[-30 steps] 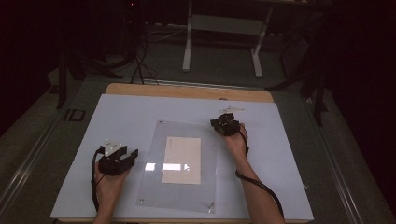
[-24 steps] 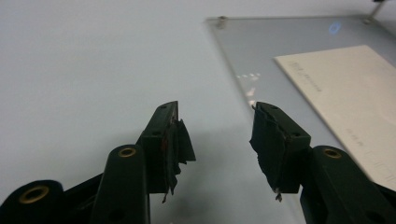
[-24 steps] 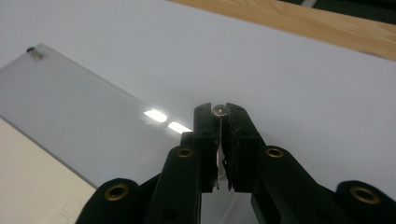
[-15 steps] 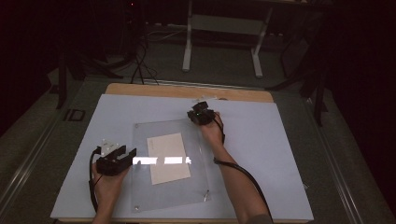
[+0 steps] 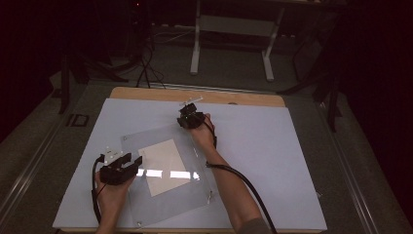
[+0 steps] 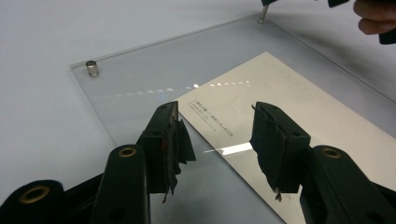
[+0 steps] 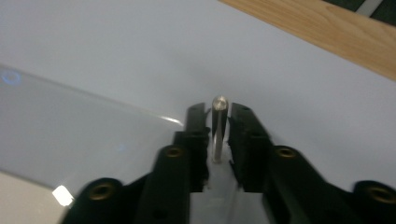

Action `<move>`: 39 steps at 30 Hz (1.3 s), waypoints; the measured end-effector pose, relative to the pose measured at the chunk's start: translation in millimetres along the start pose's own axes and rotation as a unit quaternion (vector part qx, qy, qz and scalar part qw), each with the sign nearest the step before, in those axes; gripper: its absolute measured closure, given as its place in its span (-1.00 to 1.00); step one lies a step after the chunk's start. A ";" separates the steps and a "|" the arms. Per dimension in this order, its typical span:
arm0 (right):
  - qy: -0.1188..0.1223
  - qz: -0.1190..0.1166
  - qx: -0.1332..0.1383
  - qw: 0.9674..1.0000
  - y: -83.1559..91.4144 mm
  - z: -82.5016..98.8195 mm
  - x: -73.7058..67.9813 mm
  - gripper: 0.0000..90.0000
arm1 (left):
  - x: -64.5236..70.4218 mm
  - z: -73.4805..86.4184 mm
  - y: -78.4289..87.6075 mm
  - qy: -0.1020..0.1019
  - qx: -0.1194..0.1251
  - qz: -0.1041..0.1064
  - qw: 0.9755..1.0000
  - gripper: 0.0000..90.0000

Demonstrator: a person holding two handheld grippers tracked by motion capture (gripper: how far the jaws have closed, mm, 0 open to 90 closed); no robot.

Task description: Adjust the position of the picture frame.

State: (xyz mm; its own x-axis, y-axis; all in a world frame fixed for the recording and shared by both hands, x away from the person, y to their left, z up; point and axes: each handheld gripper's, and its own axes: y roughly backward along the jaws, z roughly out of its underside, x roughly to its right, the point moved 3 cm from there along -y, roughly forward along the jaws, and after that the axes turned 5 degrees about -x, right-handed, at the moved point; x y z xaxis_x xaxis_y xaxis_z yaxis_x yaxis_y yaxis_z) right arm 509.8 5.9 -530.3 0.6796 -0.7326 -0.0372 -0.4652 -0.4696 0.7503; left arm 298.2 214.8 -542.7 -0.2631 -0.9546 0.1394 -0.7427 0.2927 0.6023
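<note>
A clear acrylic plate [image 5: 168,187] lies turned askew on the pale table, with a white paper sheet [image 5: 163,163] under it. My right gripper [image 5: 190,117] is at the plate's far corner. In the right gripper view a small metal post [image 7: 219,122] stands upright between its jaws, which have just been opening; thin gaps show on both sides of the post. My left gripper [image 5: 129,163] hovers over the plate's left edge, open and holding nothing; its view looks across the plate [image 6: 140,79], the sheet [image 6: 289,98] and a corner post [image 6: 92,68].
The pale mat [image 5: 272,161] covers the table, and a wooden strip [image 5: 243,97] runs along its far edge. Small metal posts mark the plate's near corners [image 5: 210,196]. A white stand [image 5: 231,44] and cables are on the dark floor beyond.
The right gripper has moved left along the table's far side, and the plate's far corner went with it, so the plate and sheet have turned. The left gripper stayed put.
</note>
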 end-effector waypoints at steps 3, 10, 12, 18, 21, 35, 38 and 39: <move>0.005 -0.005 0.010 1.000 5.1 3.1 1.7 0.56 | 0.0 0.3 0.7 -0.001 0.000 -0.001 1.000 0.15; 0.022 -0.016 0.025 0.999 42.5 38.6 14.5 0.44 | -1.1 0.9 -0.8 0.016 -0.002 0.004 1.000 0.11; 0.019 -0.019 0.025 0.999 53.4 50.4 18.4 0.44 | 0.2 0.9 -0.9 0.013 -0.002 0.003 1.000 0.11; 0.018 -0.026 0.033 0.999 86.1 81.8 27.5 0.43 | 3.9 -0.8 -6.6 -0.001 -0.009 0.008 1.000 0.06; 0.023 -0.027 0.033 0.999 96.1 92.0 28.8 0.43 | 5.6 -0.8 -8.3 -0.007 -0.015 0.010 1.000 0.06; 0.043 -0.046 0.026 0.998 143.8 148.1 31.9 0.41 | 7.9 -11.4 -16.2 -0.015 -0.029 0.028 0.999 0.05; 0.042 -0.044 0.028 0.998 151.8 159.9 29.4 0.36 | 7.4 -21.1 -15.9 -0.016 -0.017 0.032 0.999 0.06; 0.042 -0.044 0.028 0.998 151.8 159.9 29.4 0.36 | 7.4 -21.1 -15.9 -0.016 -0.017 0.032 0.999 0.06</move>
State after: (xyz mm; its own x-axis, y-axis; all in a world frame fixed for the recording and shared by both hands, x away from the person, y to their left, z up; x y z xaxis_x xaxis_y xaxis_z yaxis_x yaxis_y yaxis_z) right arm 368.5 -165.7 -523.1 0.7631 -0.6448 -0.0448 -0.4303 -0.5585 0.7091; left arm 321.0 202.0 -534.6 -0.3291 -0.9317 0.1537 -0.7026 0.3504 0.6193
